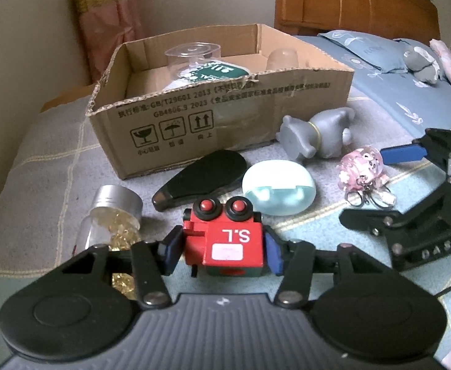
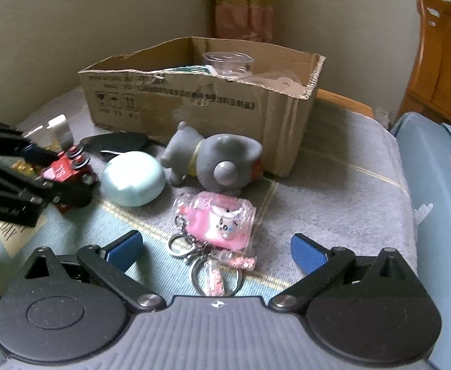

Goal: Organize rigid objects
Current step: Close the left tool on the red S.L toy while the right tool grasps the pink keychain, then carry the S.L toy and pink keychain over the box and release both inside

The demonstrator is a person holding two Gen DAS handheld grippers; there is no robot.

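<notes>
My left gripper is shut on a red toy robot marked "S.L", on the bed; both also show in the right wrist view, the gripper and the robot. My right gripper is open over a pink keychain, which lies between its fingers; the keychain and right gripper show in the left wrist view. A cardboard box stands behind, holding a clear cup and a green-labelled pack.
On the bed lie a grey toy figure, a pale blue oval case, a black flat case and a jar of gold bits. A wall and curtain stand behind the box. A blue pillow lies right.
</notes>
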